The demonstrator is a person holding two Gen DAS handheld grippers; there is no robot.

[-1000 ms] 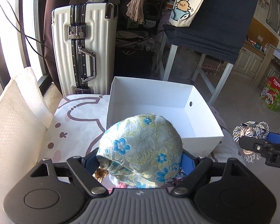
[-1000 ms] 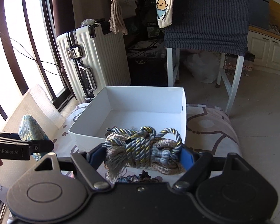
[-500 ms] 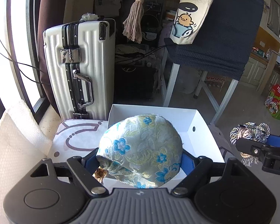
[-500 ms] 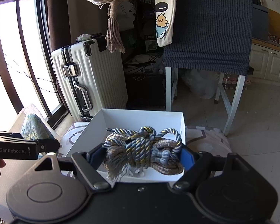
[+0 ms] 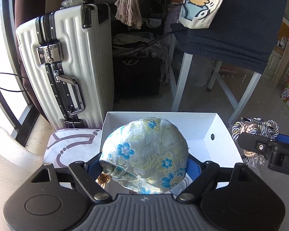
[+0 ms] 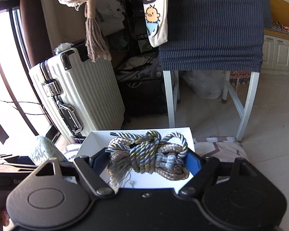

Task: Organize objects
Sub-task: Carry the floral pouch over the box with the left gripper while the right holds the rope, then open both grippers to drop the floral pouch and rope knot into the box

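- Beyond your grippers stands a white ribbed suitcase [image 5: 67, 65] upright on the left, a white-legged table draped in a dark blue knitted cloth [image 6: 212, 25] on the right, and a tote bag with a duck print [image 5: 199, 2] hanging at the cloth's edge.
- A tassel [image 6: 94, 38] hangs above the suitcase; a patterned mat [image 5: 71, 146] lies under the white box [image 5: 219, 134].
- Nothing sits between either load and the open box; both hang over it.
- The embroidered pouch [image 5: 144, 154] is a rounded dome, its long axis running across the fingers, its gathered end down toward the left pad.
- The rope bundle [image 6: 150, 154] lies crosswise too, fringe trailing down at the left.
- Your left gripper [image 5: 144, 163] is clamped on the pouch, jaws spread wide by its bulk.
- Your right gripper [image 6: 148, 159] pinches the rope bundle between its blue pads [image 6: 192, 161].
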